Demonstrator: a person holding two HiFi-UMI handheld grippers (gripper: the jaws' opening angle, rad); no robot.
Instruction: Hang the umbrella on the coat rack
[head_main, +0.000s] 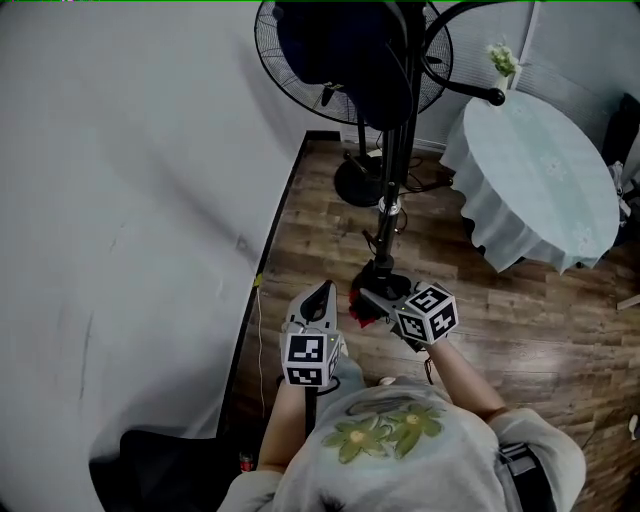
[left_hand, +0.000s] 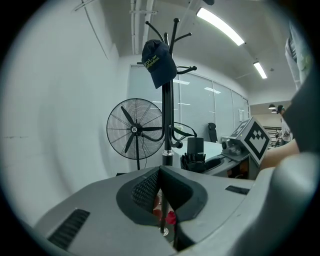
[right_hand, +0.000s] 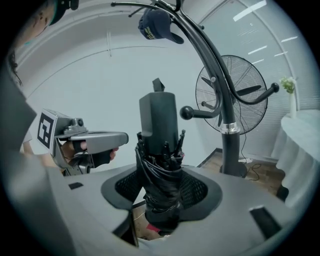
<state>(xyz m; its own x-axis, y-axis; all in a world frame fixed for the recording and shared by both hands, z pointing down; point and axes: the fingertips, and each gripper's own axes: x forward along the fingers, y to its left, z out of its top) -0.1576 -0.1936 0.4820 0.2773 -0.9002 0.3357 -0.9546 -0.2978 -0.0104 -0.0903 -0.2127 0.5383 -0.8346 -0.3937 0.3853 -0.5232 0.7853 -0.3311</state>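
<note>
Umbrella (right_hand: 159, 165): black, folded, its cloth bundled; it stands upright between the right jaws, with the blocky handle end pointing away from the hand. It is close in front of the coat rack's pole and hangs on no hook.
Right gripper (right_hand: 161, 191): the jaws are clamped on the umbrella's bundled cloth, one pad on each side.
Left gripper (left_hand: 160, 172): just beside the right one, with the jaw tips closed together. A thin dark strand shows in the slit behind them; whether it is pinched cannot be told.
Coat rack (left_hand: 167, 115): a dark upright pole with curved, ball-tipped hooks, standing on the wooden floor (head_main: 320, 230).
Cap (left_hand: 158, 57): dark blue, hung on an upper hook.
Fan (left_hand: 134, 129): a pedestal fan behind the rack, near the white wall (head_main: 130, 200).
Table (head_main: 540, 170): round, draped in a pale cloth, to the right of the rack.
</note>
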